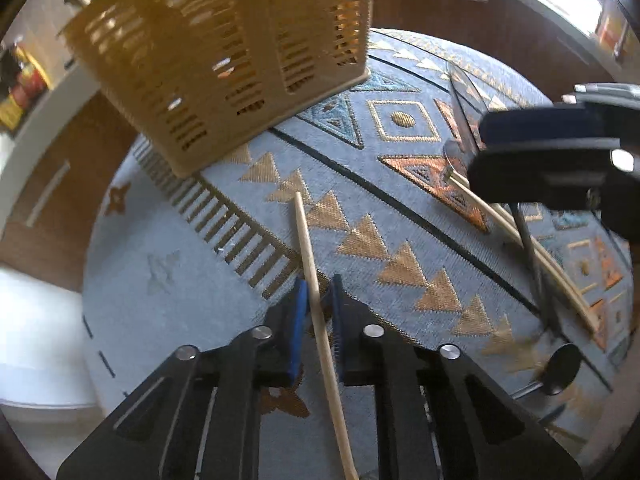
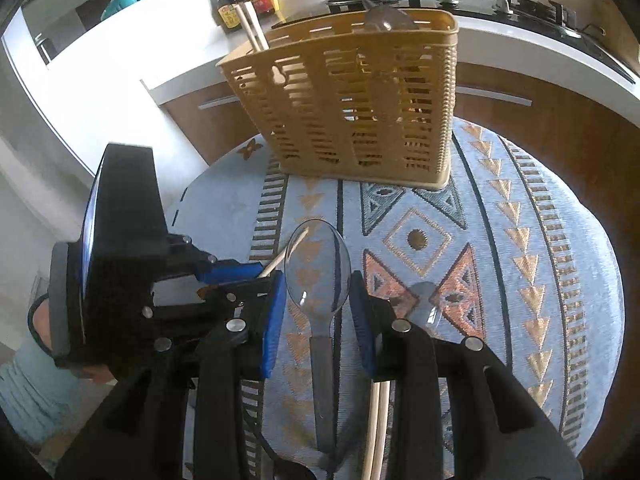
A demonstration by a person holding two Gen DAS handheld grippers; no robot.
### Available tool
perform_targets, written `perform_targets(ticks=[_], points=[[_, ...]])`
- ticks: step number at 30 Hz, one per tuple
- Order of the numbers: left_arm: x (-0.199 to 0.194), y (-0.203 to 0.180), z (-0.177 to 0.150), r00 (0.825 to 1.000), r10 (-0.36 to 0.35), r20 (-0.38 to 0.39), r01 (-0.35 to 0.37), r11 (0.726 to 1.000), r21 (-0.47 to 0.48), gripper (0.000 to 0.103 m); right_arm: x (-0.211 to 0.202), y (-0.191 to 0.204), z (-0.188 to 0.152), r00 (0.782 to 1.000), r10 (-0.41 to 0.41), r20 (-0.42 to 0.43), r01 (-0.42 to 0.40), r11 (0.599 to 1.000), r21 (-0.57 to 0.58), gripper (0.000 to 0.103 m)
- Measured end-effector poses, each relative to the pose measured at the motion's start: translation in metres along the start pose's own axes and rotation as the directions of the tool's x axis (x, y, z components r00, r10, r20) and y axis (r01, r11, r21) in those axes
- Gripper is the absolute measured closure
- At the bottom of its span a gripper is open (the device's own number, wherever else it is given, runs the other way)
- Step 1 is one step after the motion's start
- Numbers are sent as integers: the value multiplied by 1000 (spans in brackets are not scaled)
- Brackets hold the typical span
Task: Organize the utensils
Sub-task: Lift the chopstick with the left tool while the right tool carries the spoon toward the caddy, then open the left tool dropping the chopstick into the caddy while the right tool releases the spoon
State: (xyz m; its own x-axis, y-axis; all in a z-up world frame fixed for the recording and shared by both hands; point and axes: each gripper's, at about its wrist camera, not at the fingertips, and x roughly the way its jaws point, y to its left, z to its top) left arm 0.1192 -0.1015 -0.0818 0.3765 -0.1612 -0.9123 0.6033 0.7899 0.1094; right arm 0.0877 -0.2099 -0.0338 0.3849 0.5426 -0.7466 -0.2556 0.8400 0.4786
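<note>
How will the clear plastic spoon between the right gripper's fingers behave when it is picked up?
The spoon looks thin and clear, so probably light. Its smooth handle may slip or swing in the right gripper. Its bowl is wider than the handle, so it may tip forward.

Both hand-held grippers (image 1: 320,300) (image 2: 318,304) slightly parted

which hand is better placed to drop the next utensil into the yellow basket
Left, probably. The left gripper has its pads around a chopstick, apparently lifted off the cloth, pointing at the basket. The right gripper is open, only straddling the clear spoon lying on the tablecloth.
</note>
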Motion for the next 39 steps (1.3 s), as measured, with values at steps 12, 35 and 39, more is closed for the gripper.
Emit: perform_targets(ticks=[12, 35, 39], points=[[-91, 67, -32, 851, -83, 518, 267, 918, -292, 100, -49, 14, 2, 982, 49, 183, -38, 997, -64, 74], [-192, 101, 64, 313, 339, 887, 235, 877, -418, 100, -110, 21, 121, 650, -53, 758, 87, 996, -4, 74], [-171, 109, 76, 305, 354, 884, 234, 872, -430, 100, -85, 9, 137, 641, -70, 764, 82, 996, 23, 74]])
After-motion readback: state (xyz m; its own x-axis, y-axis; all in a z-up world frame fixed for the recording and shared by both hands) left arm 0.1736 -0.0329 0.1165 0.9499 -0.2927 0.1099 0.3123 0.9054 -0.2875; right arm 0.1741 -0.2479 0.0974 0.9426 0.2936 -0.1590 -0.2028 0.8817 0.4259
